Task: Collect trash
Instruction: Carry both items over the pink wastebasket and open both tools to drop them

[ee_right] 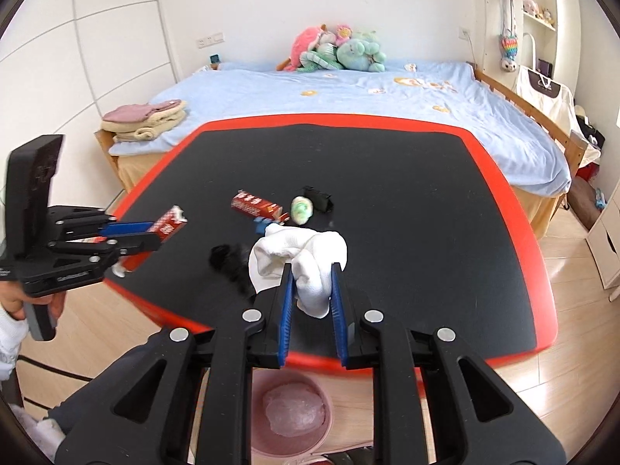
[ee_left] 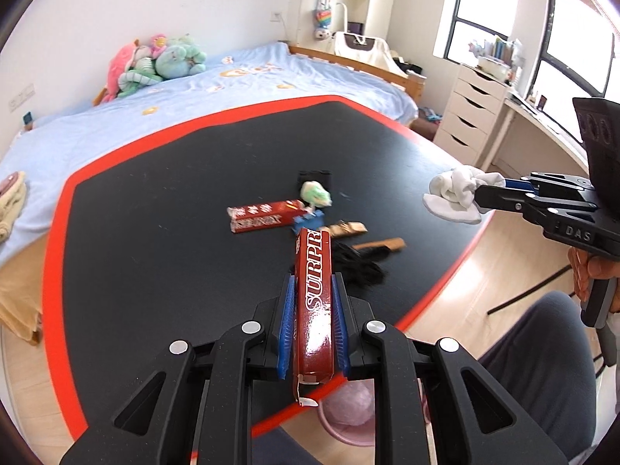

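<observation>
Over the table [ee_left: 155, 232] | left gripper [ee_left: 313, 283] jaws clamp red box [ee_left: 313, 290] | right gripper [ee_right: 313, 271] jaws clamp white cloth [ee_right: 310, 263]

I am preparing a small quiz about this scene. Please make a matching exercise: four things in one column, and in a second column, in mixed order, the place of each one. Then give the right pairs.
Things:
1. red box marked SURPRISE
2. white cloth
3. pink bin
4. second red box

Places:
A. lying on the black table
B. held in the left tool
C. on the floor under the table edge
D. held in the right tool

Pairs: 1-B, 2-D, 3-C, 4-A
</observation>
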